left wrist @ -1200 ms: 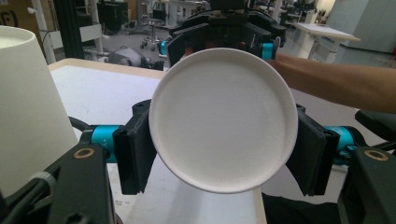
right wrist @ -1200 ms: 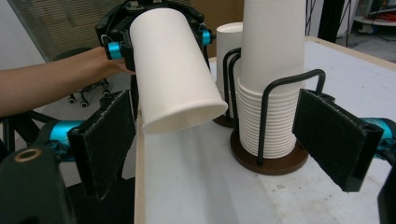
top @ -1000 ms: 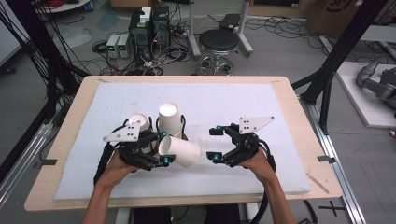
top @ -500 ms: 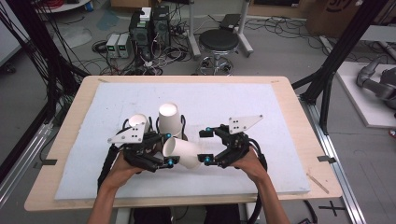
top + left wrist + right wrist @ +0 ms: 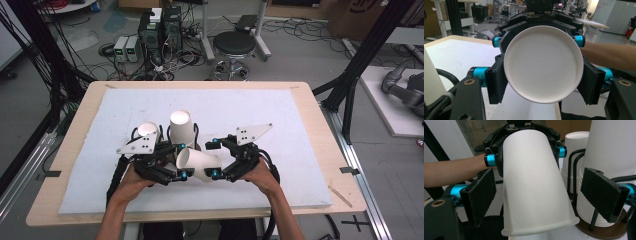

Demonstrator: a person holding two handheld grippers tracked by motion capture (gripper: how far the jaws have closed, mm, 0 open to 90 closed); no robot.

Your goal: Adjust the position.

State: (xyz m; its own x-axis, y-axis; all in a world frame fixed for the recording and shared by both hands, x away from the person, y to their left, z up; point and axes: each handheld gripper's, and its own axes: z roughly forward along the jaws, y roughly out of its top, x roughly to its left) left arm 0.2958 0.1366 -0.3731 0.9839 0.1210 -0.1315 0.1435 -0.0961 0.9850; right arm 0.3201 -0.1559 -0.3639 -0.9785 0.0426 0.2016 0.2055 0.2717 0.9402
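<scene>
1. High view: a white paper cup [image 5: 197, 162] lies on its side between the two grippers, above the white mat of the worktop [image 5: 300, 125], near its front edge.
2. Left gripper [image 5: 175, 161] is closed on the cup; in the left gripper view its black jaws press both sides of the cup near the flat bottom [image 5: 543, 62].
3. Right gripper [image 5: 215, 159] is open, its jaws standing either side of the cup's rim end; in the right gripper view there are gaps between the pads and the cup wall [image 5: 534, 185].
4. Just behind the cup stand two stacks of upturned white cups [image 5: 181, 127] in a black wire holder on a round wooden base [image 5: 599, 230].
</scene>
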